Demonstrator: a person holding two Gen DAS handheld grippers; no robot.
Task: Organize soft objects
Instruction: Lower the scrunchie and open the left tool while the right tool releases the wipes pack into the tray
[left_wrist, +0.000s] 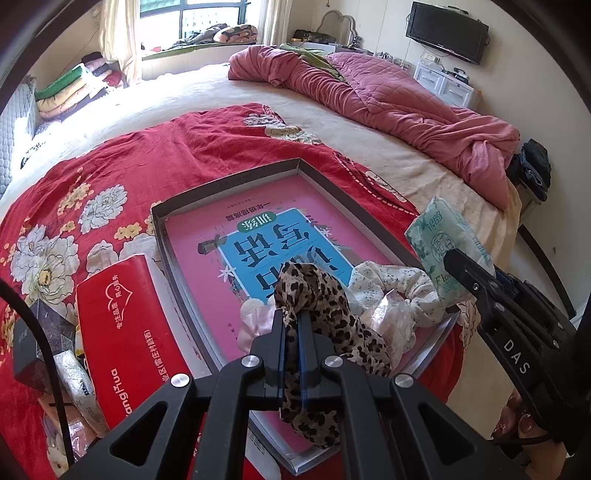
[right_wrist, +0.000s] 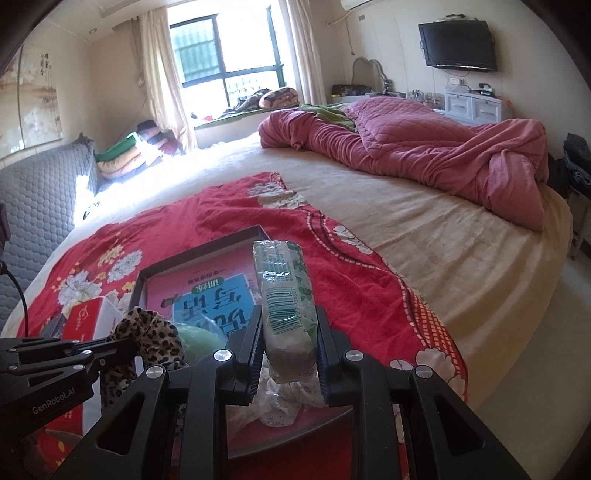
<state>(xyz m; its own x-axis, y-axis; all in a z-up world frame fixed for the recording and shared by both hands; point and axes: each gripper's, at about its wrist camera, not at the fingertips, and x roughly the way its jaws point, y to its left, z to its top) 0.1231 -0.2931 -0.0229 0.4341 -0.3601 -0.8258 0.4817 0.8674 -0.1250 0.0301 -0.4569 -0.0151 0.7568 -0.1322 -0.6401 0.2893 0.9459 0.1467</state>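
The left gripper (left_wrist: 293, 325) is clamped on a leopard-print scrunchie (left_wrist: 314, 299), pinched tight between its two fingers, with loose folds of the fabric spilling forward and down to the right. The scrunchie hangs over the near end of a shallow grey box (left_wrist: 229, 177) that lies on a red flowered blanket (left_wrist: 110, 162) spread across the bed (left_wrist: 369, 122). A pink book with a blue cover panel (left_wrist: 266, 243) fills the bottom of the box. Inside the box at its near right end sit a white floral scrunchie (left_wrist: 399, 280) and a pale pink satin scrunchie (left_wrist: 251, 317), the pink one just left of the gripper's fingers and the white one beside the leopard fabric. The right gripper (right_wrist: 290, 347) is closed on a green and white tissue pack (right_wrist: 284, 291), squeezing its near end from both sides so the pack points away along the fingers, raised above the right side of the box. In the right wrist view the white scrunchie lies directly below the held pack, and a pale green round thing (right_wrist: 199, 341) shows beside the leopard fabric, though what it is cannot be told. A red tissue box (left_wrist: 125, 325) lies on the blanket just left of the grey box. A crumpled pink quilt (left_wrist: 388, 96) is heaped at the far side of the bed.
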